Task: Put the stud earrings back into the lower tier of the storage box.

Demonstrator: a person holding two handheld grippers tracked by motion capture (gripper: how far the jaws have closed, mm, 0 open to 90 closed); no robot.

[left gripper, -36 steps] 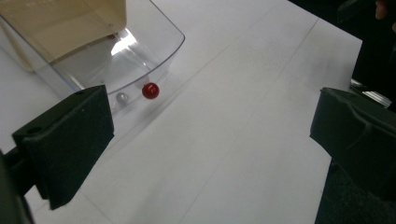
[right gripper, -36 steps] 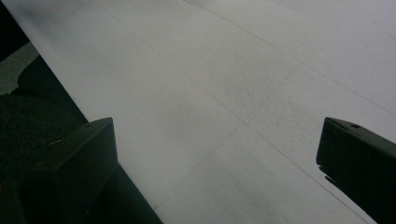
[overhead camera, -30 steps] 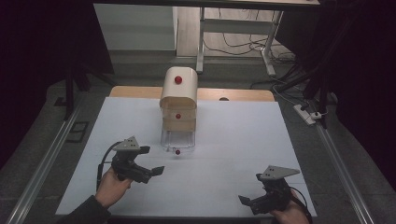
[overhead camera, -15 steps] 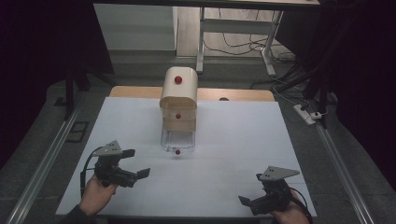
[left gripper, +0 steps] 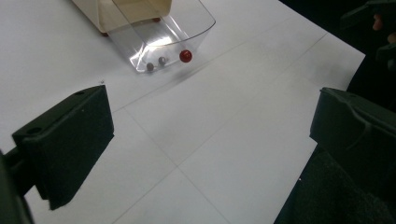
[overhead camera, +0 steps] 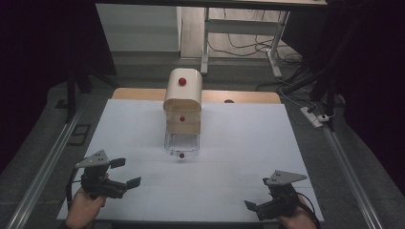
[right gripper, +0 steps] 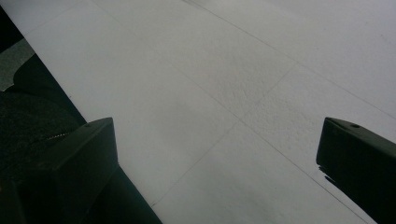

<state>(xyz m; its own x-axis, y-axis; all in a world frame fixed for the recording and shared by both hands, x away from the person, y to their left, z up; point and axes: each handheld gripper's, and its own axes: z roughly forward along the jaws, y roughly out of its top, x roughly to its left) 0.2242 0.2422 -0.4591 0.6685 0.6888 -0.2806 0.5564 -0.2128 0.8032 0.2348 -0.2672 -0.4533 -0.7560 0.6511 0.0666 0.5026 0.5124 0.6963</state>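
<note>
the small cream drawer cabinet (overhead camera: 182,102) stands upright at the middle of the white bench (overhead camera: 239,143), toward its far side. its lowest drawer, a clear plastic drawer (overhead camera: 181,143), is pulled out toward the person, with a red knob (overhead camera: 181,155) on its front. in the left gripper view the clear drawer (left gripper: 161,35) looks to hold two small dark beads (left gripper: 156,64) just behind the knob (left gripper: 186,56).

the left hand-held gripper (overhead camera: 123,172) hovers near the bench's near-left corner, jaws spread wide and holding nothing, well apart from the cabinet. the right hand-held gripper (overhead camera: 255,206) sits at the near-right edge, jaws also wide apart and empty, aimed across bare bench.

the likely risks, as i judge them: the drawer is thin, clear and hard to see against the white surface, so a reach from the left could clip its front lip and push the whole light cabinet backward or skew it rather than close it. pushing off-centre, beside the knob, could jam the drawer crooked in its slot. a quick shove could make the beads roll or hop out. the knob is small and round, so jaws closing on it at an angle may slip off. the right hand-held gripper rests near the bench edge, where its trailing cable could snag.
</note>
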